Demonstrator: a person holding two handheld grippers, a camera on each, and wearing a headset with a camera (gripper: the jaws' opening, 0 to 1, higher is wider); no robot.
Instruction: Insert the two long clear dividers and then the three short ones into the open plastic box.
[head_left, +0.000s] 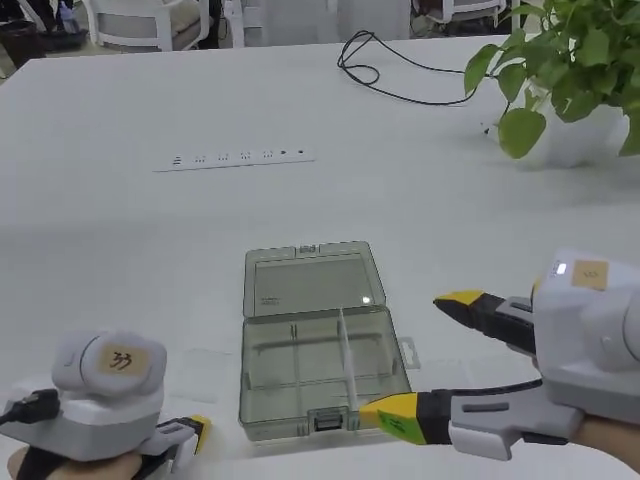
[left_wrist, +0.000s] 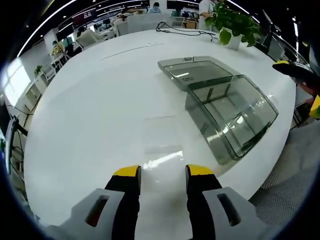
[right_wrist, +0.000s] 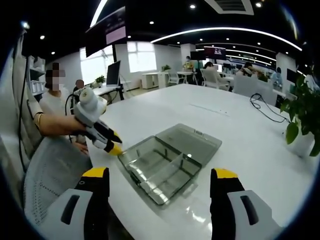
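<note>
The open grey-clear plastic box (head_left: 300, 395) lies at the near table edge, its lid (head_left: 310, 280) folded flat behind it. One clear divider (head_left: 346, 355) stands upright inside, running front to back. My right gripper (head_left: 425, 355) is open wide just right of the box, with one jaw by the front right corner. In the right gripper view the box (right_wrist: 165, 165) lies ahead of the right gripper (right_wrist: 160, 174), nothing between the jaws. My left gripper (left_wrist: 162, 172) is open low over the table left of the box (left_wrist: 230, 115). Two flat clear dividers (left_wrist: 162, 155) lie right before its tips.
A white power strip (head_left: 235, 158) lies across the table's middle. A black cable (head_left: 400, 75) and a potted plant (head_left: 570, 70) sit at the far right. White chairs stand beyond the far edge. The table's near edge runs just under the box.
</note>
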